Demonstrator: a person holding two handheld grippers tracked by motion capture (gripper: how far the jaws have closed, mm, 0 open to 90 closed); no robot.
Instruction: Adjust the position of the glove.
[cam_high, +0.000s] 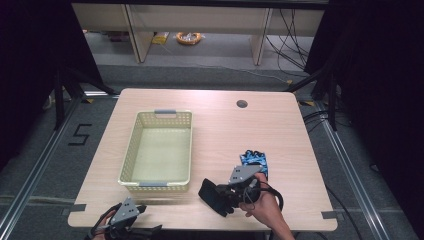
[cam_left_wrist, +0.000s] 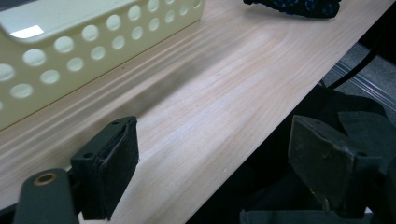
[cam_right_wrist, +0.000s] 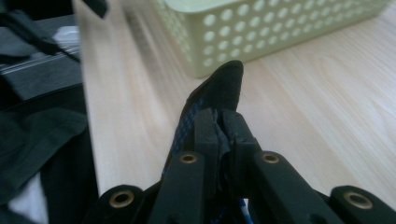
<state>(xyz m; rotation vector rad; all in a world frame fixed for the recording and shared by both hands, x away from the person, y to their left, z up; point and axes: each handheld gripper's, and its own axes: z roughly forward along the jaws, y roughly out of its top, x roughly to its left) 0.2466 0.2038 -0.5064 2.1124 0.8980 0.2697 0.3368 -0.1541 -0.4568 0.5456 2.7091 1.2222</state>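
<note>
Holding a dark glove (cam_high: 214, 196) clamped at its edge, right gripper (cam_high: 231, 196) hovers over the bench (cam_high: 280, 135) near the basket (cam_high: 131, 150); glove looks light, limp, best pinched at cuff; second glove (cam_high: 255, 161) lies behind; left gripper (cam_left_wrist: 210, 163) gapes, empty.

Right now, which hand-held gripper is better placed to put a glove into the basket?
The right hand-held gripper: its jaws are shut on a dark glove beside the basket. The left hand-held gripper is open and holds nothing, off the table's near edge.
</note>
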